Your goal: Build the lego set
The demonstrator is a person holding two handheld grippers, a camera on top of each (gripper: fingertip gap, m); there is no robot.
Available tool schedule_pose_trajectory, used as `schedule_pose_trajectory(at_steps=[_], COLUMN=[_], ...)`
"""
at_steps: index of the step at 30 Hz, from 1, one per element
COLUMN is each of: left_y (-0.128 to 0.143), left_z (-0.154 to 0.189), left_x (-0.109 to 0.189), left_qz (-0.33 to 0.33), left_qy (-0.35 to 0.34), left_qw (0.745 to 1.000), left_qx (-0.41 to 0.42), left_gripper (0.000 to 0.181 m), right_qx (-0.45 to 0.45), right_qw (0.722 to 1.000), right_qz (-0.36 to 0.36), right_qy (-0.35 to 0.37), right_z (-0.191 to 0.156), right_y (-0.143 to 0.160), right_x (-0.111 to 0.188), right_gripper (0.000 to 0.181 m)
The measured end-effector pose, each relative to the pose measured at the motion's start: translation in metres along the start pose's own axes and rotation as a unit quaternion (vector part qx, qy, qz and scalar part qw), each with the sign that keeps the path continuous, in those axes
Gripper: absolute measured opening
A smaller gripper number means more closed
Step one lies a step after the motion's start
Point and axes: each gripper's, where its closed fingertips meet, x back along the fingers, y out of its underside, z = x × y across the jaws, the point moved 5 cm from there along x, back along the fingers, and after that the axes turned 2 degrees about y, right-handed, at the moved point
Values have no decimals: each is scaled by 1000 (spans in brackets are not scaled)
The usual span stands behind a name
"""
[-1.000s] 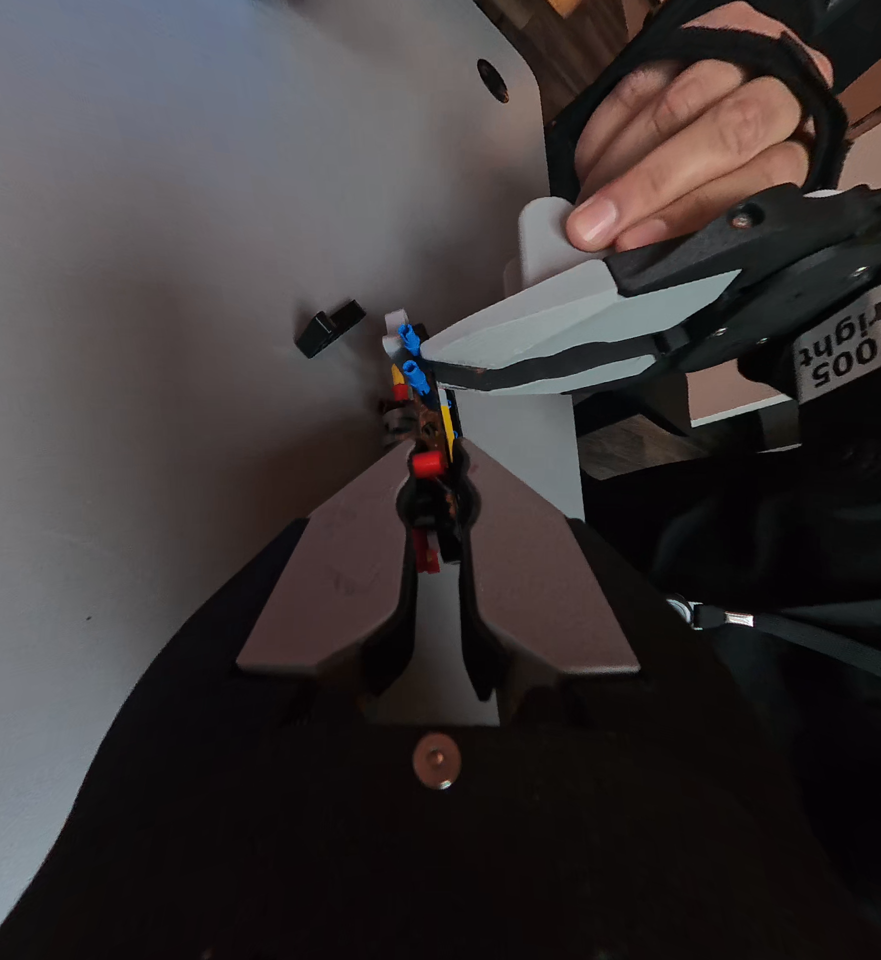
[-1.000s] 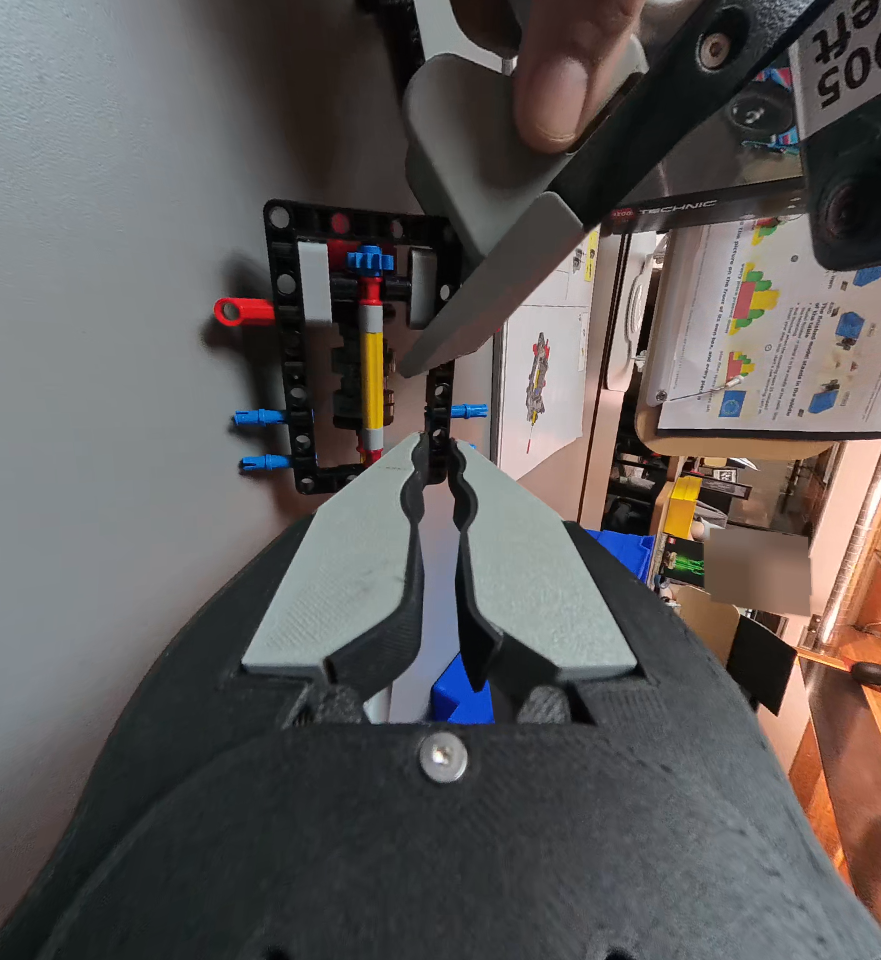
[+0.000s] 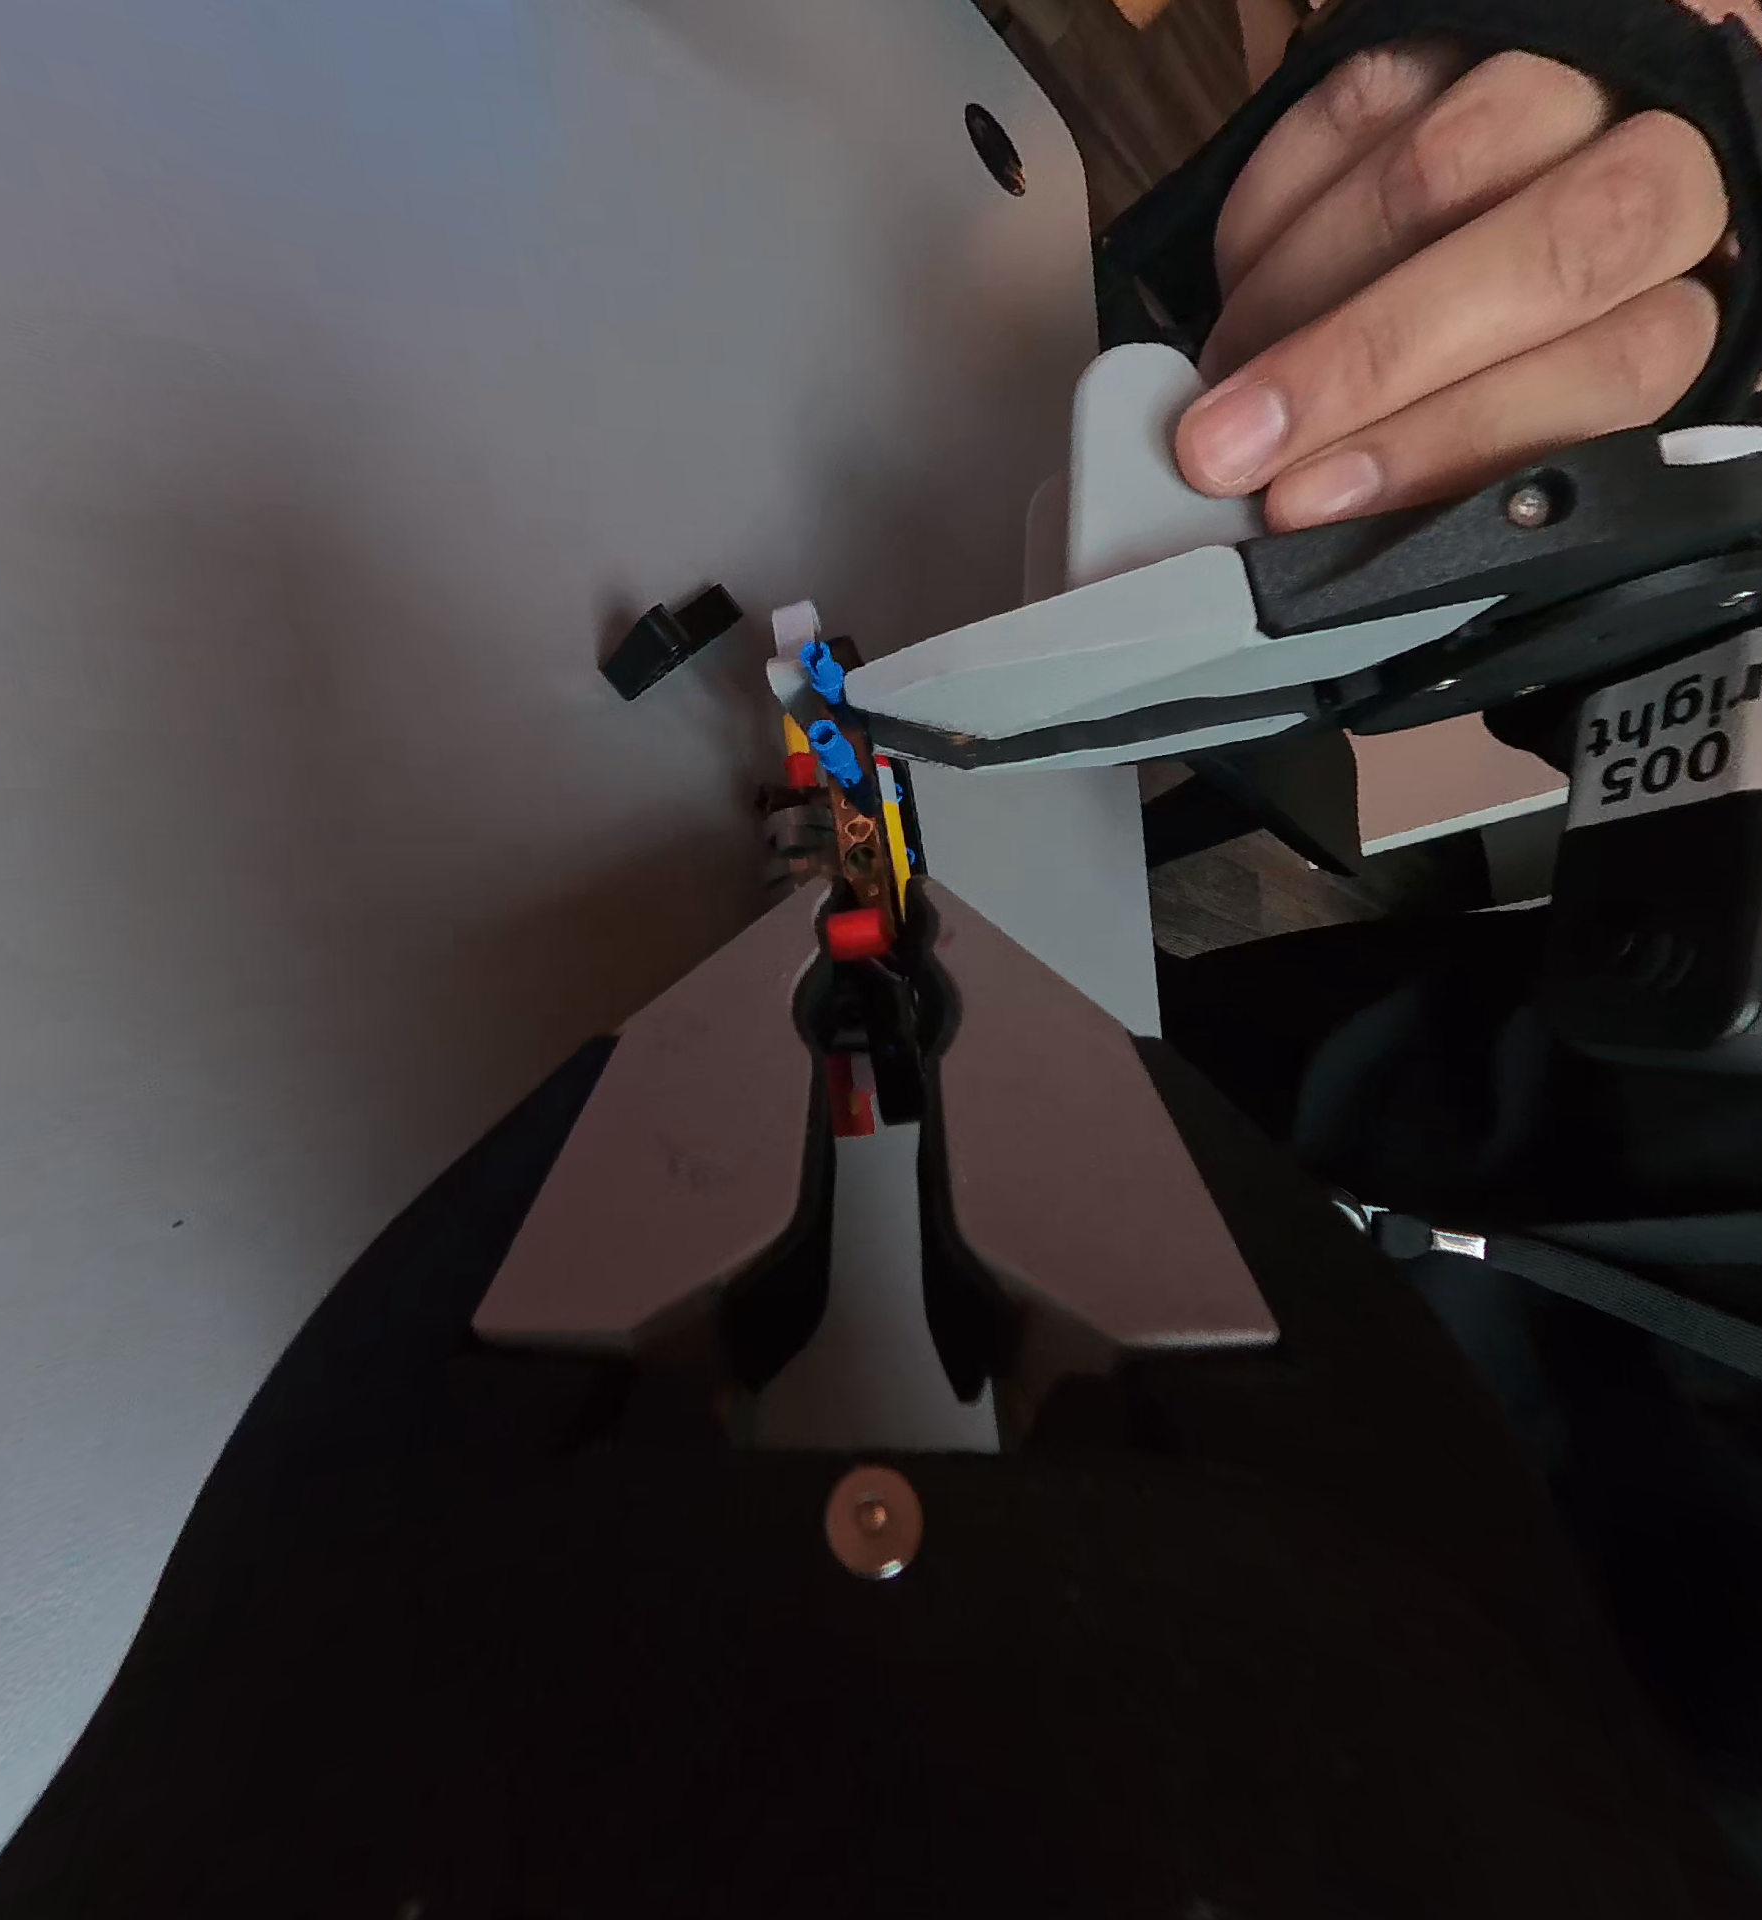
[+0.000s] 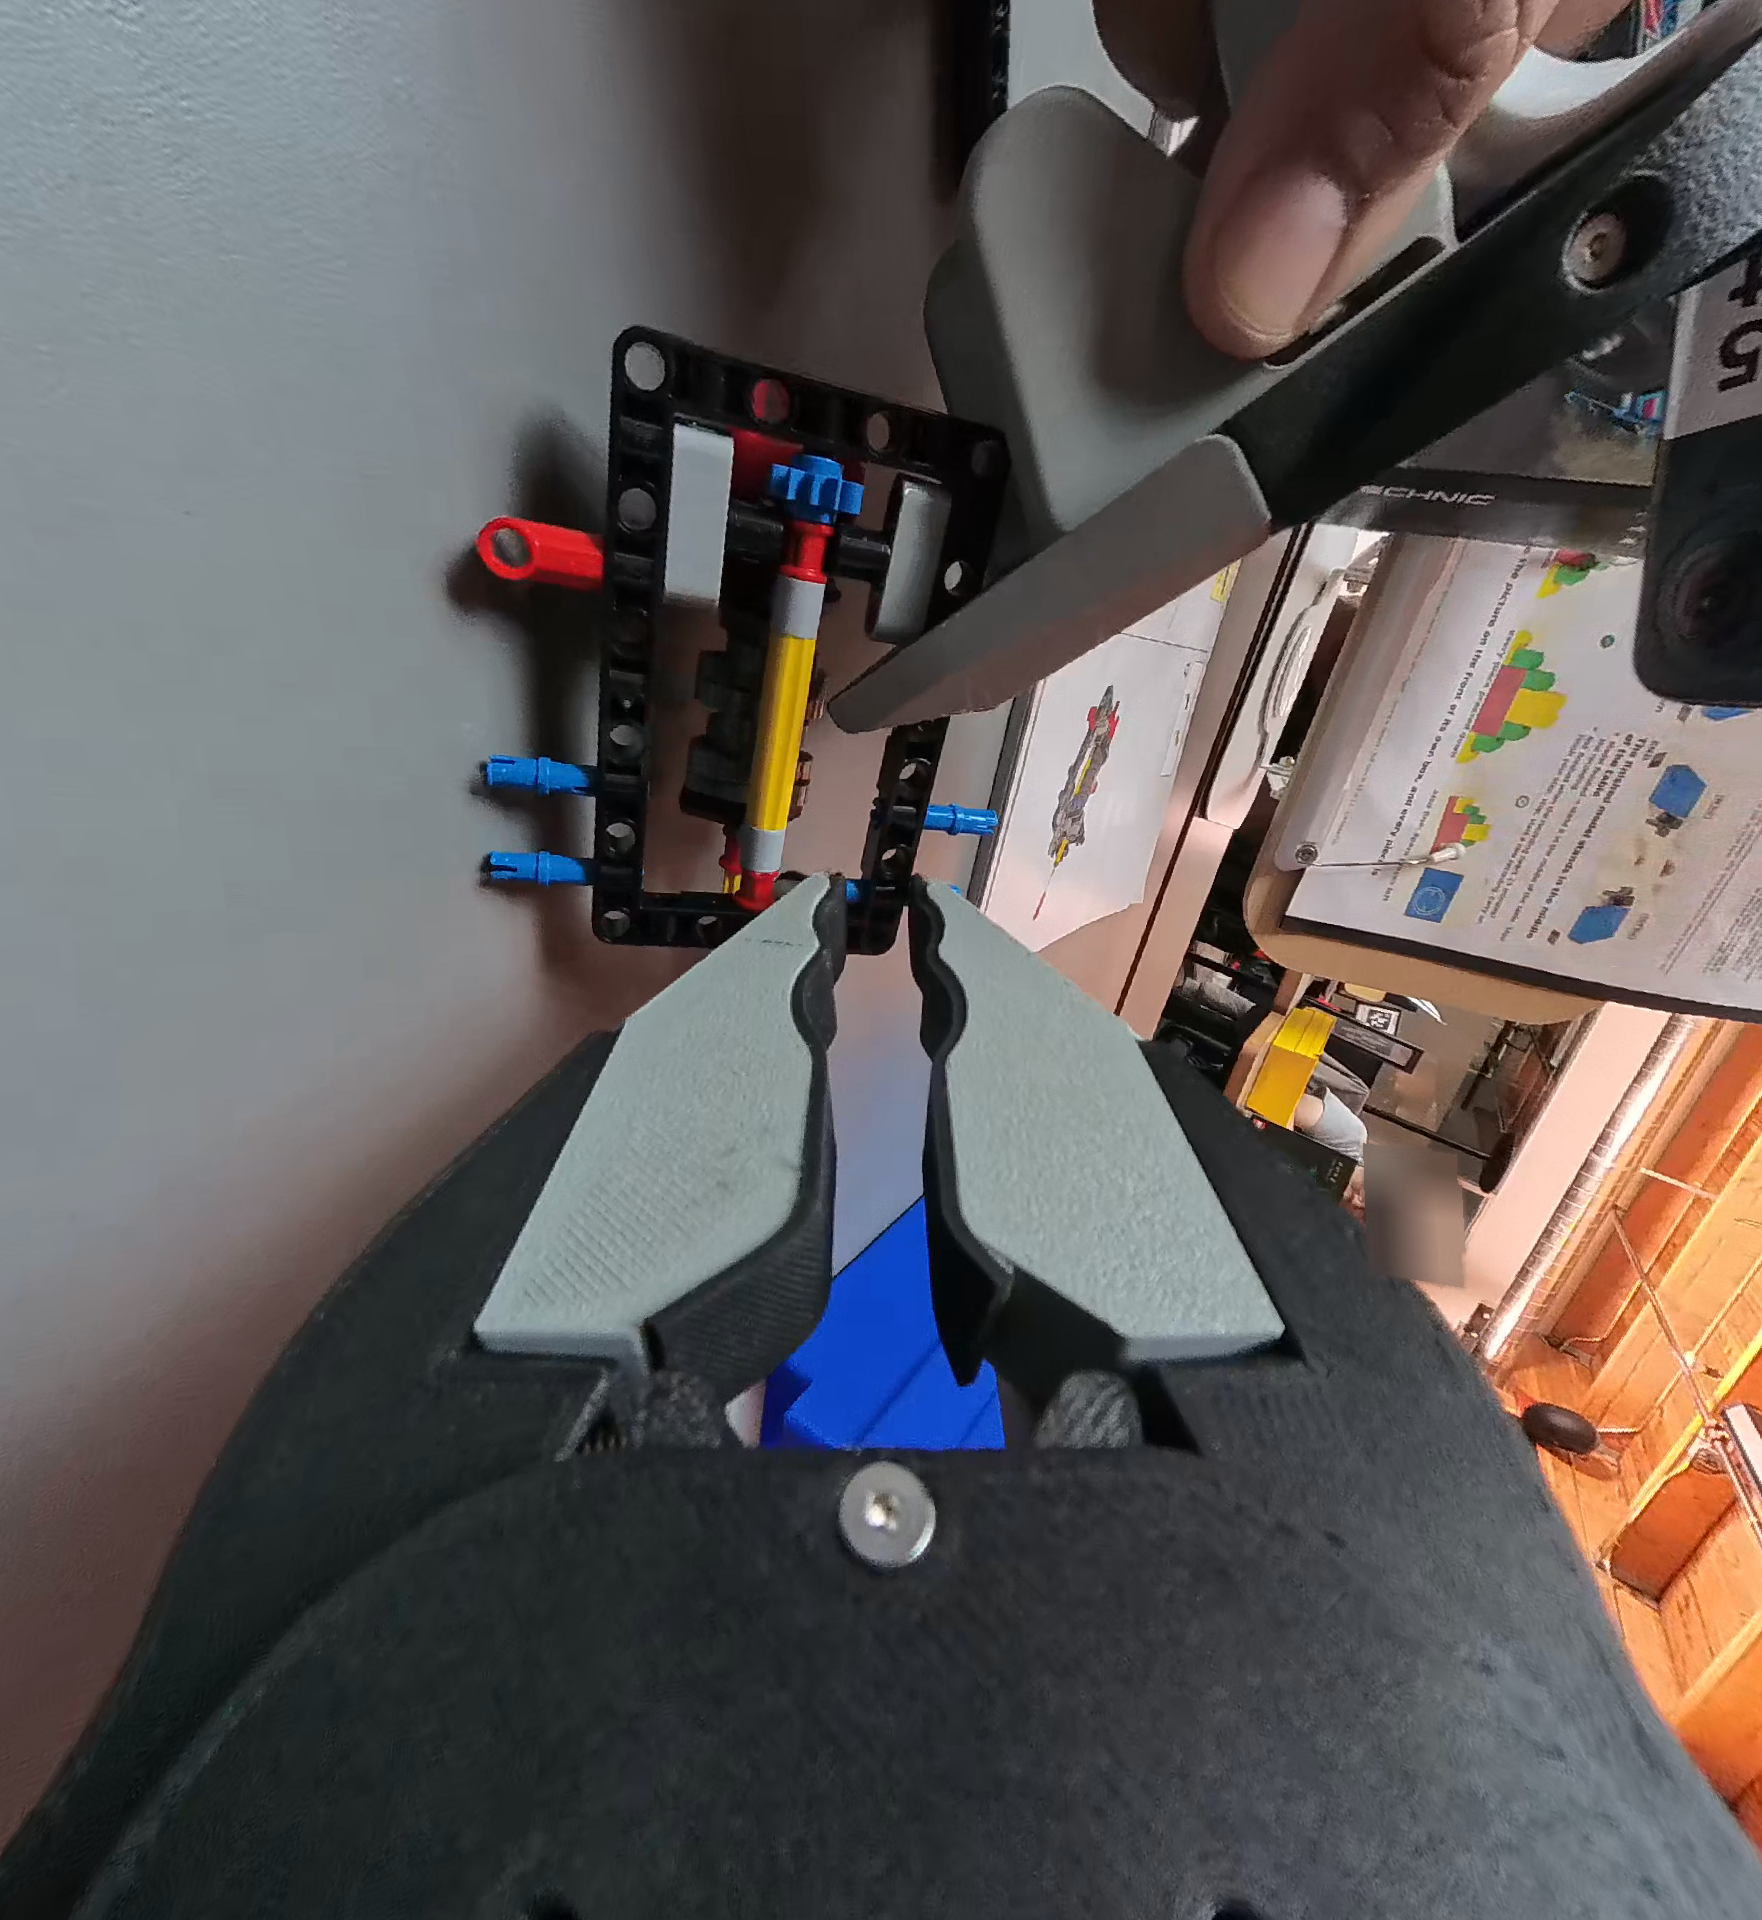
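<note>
My left gripper point(image 3: 872, 935) is clamped, fingers nearly together w/ a small assembly pinched betw. the tips. My right gripper point(image 4: 872, 899) has jaws slightly apart, tips at either side of the frame's corner; cannot tell if gripping. In left wrist view it comes in from 3 o'clock, hand point(image 3: 1459, 291) on top.

Under me lies a plain grey table point(image 4: 233, 623). Past its edge I see printed sheets with coloured pictures point(image 4: 1542, 790) on a board, a yellow bin point(image 4: 1287, 1070), a blue bin point(image 4: 887, 1340) just below, and a wooden floor point(image 4: 1687, 1455) well apart.
</note>
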Motion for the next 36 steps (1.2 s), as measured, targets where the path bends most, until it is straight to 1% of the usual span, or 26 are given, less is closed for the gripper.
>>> schedule_pose_trajectory(at_steps=[5, 18, 20, 23, 26, 29, 31, 34, 36], left_y=[1, 2, 2, 1, -1, -1, -1, -1, -1], left_z=[2, 0, -1, -3, -1, 1, 1, 2, 2], left_x=[-1, -1, -1, 2, 6, 6, 4, 2, 3], left_qz=[-9, -6, -6, 3, 10, 8, 7, 7, 10], left_qy=[2, 1, -1, -1, 4, 7, 10, 12, 12], left_qw=[1000, 1000, 1000, 1000, 1000, 1000, 1000, 1000, 1000], left_qx=[-4, 1, 0, -1, -4, -6, -6, -5, -7], left_gripper=[9, 9, 9, 8, 6, 6, 6, 6, 6], right_qx=[13, -16, -36, -89, -145, -171, -153, -92, -88], right_qw=[1000, 1000, 999, 995, 988, 982, 986, 994, 994], right_qz=[-2, 6, 11, 42, 58, 79, 66, 46, 53], right_qy=[-7, 5, 4, 6, 8, 21, 22, 31, 32], right_z=[-2, -2, -1, 3, 7, 10, 9, 5, 4], right_y=[-1, 1, 1, 2, 6, 7, 7, 0, -6], right_x=[-1, -5, -5, -1, 5, 11, 10, 7, 9], right_gripper=[8, 6, 5, 6, 13, 16, 16, 15, 12])
